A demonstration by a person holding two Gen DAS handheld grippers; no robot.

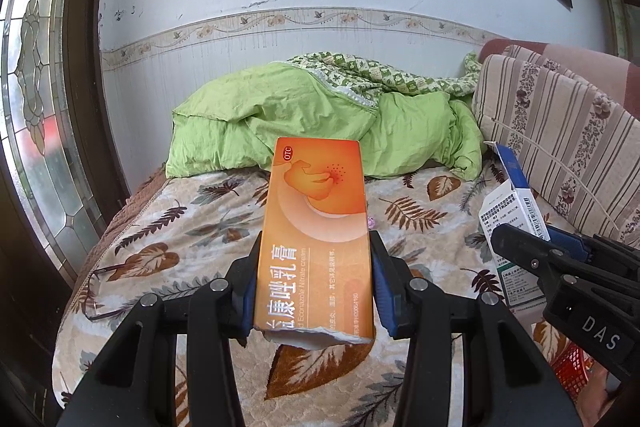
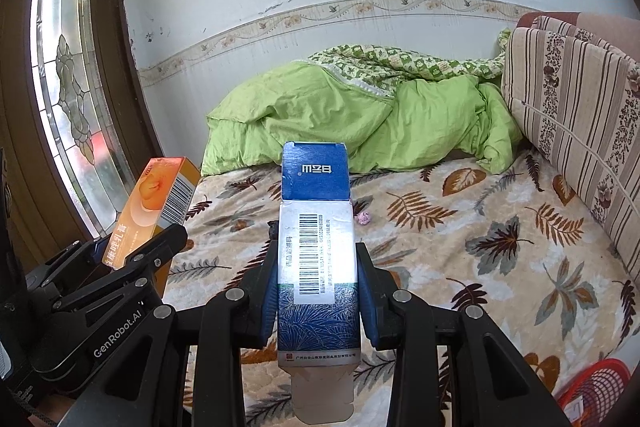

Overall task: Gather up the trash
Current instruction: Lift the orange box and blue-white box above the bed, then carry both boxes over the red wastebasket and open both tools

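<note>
My left gripper (image 1: 315, 247) is shut on an orange medicine box (image 1: 320, 211) with a torn near end, held above the leaf-patterned bed. My right gripper (image 2: 317, 255) is shut on a blue and white medicine box (image 2: 316, 247) with an open flap at its far end. In the left wrist view the right gripper (image 1: 560, 267) and its blue and white box (image 1: 516, 211) show at the right. In the right wrist view the left gripper (image 2: 132, 259) and the orange box (image 2: 160, 199) show at the left. A small pink scrap (image 2: 364, 218) lies on the bed beyond the boxes.
The bed cover (image 2: 480, 235) stretches ahead, with a crumpled green quilt (image 2: 360, 115) at its far end and a striped cushion backrest (image 2: 580, 115) along the right. A red mesh basket (image 2: 596, 387) sits at the lower right. A dark door with stained glass (image 2: 68, 87) stands at the left.
</note>
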